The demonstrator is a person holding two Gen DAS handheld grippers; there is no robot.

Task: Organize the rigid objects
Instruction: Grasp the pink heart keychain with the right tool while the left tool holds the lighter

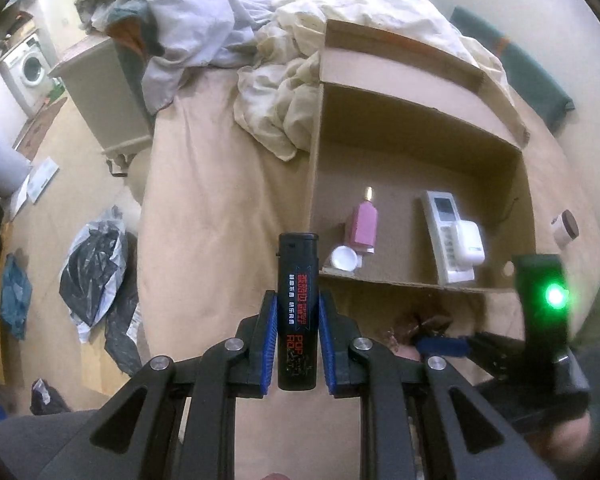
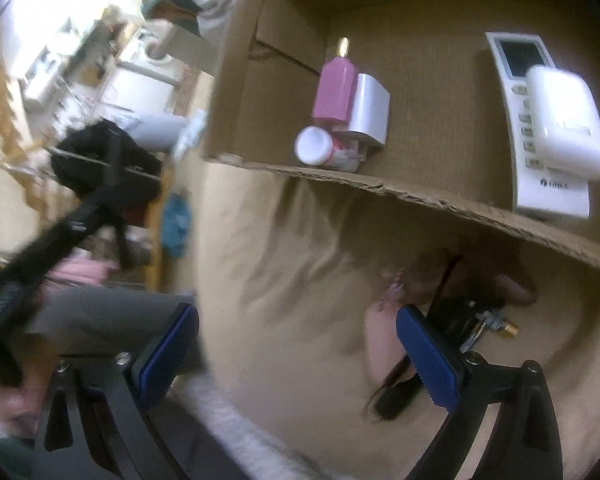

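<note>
The left tongs (image 1: 298, 336) are clamped on an upright black lighter (image 1: 298, 312), held above the bed (image 1: 220, 208) just beside the open cardboard box (image 1: 420, 136); inside the box lie a pink bottle (image 1: 364, 226), a white jar (image 1: 342, 258) and a white remote (image 1: 446, 236); the right tongs (image 2: 296, 348) gape wide, holding nothing, over the bed near the box's front edge.

Dim, warm indoor light; strong fisheye curvature with dark vignetted corners. Left wrist view sharp, a green lamp (image 1: 555, 298) flaring. Right wrist view motion-blurred, worst at left edge.
</note>
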